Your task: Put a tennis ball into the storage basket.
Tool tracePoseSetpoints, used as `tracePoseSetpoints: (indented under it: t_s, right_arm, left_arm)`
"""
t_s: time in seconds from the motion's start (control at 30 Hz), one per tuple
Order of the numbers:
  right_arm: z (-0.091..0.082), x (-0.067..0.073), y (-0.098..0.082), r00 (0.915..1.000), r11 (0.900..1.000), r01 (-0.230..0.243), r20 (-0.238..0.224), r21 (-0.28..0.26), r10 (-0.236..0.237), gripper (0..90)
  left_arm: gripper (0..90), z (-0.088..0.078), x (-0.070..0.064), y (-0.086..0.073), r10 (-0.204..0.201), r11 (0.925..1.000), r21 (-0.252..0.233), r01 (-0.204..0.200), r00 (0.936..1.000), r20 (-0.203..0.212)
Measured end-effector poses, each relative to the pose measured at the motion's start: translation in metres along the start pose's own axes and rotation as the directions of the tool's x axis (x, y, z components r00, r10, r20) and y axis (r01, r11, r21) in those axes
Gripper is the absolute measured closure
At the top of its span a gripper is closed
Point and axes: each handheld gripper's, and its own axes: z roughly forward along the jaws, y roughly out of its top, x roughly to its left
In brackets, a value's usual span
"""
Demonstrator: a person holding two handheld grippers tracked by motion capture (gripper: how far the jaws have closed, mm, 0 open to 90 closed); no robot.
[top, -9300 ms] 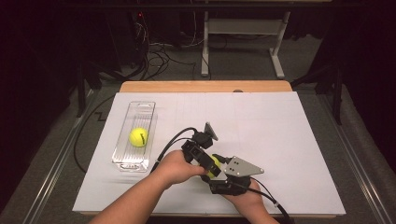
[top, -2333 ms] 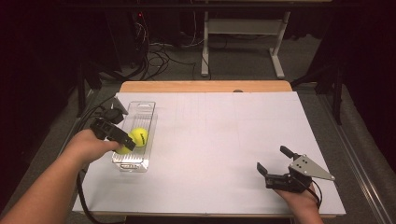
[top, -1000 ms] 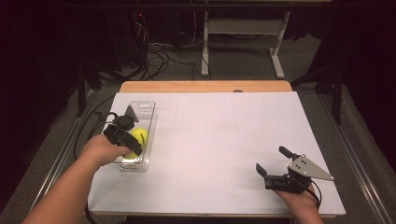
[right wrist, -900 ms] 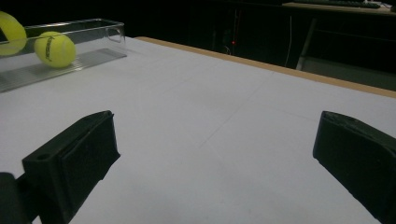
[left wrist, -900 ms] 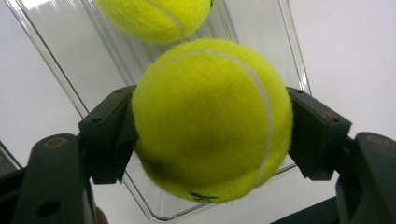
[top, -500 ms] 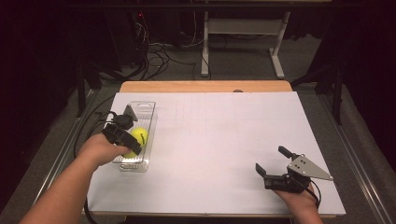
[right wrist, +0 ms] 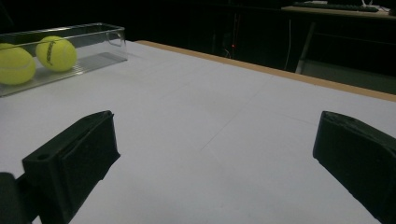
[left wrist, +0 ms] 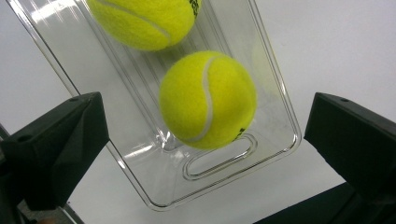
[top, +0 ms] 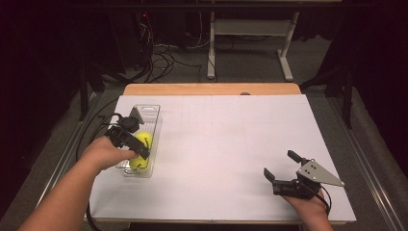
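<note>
A clear plastic tray (top: 153, 109) lies at the left of the white sheet with two yellow tennis balls in it, one farther (top: 144, 139) and one nearer (top: 137, 164). My left gripper (top: 137, 144) hangs over the tray, pointing down. Its jaws have just been opening and now stand wide. In the left gripper view the nearer ball (left wrist: 208, 100) rests on the tray (left wrist: 154, 186) between the spread jaws, touched by neither, with the other ball (left wrist: 144, 21) beyond it. My right gripper (top: 279, 164) rests open at the front right, nothing between its jaws (right wrist: 215, 140).
A white sheet (top: 226, 144) covers the table, with a wooden edge (top: 211, 89) along the far side. From the right gripper view, the tray (right wrist: 102, 32) and both balls sit far off at the left. Cables (top: 159, 53) and a desk frame (top: 284, 57) lie on the floor beyond.
My left gripper has opened over the tray, and a second ball now lies loose in it beside the first. The right hand has kept still.
</note>
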Motion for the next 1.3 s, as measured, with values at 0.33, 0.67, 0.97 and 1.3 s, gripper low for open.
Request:
tracePoseSetpoints:
  t_s: [0.33,0.67,0.97,1.3]
  right_arm:
    - [0.0,0.0,0.0,1.0,1.0,0.002,-0.002,0.0,-0.002,0.2]
    - [0.0,0.0,0.0,1.0,1.0,0.001,-0.002,0.0,-0.001,0.2]
    - [0.0,0.001,0.0,1.0,1.0,-0.001,-0.001,0.0,0.001,0.2]
    - [-0.001,0.002,0.0,1.0,1.0,0.004,0.0,-0.002,-0.004,0.2]
  left_arm:
    - [0.7,0.003,-0.003,-0.001,-0.003,0.9987,-0.052,0.004,0.9999,0.015]
    - [0.7,0.003,-0.026,-0.002,0.065,0.9923,-0.107,-0.062,0.9977,0.021]
    - [0.7,0.007,-0.06,0.004,0.15,0.9853,-0.088,-0.147,0.9879,0.037]
    - [0.7,0.012,-0.096,0.019,0.208,0.9779,-0.029,-0.207,0.9765,0.055]
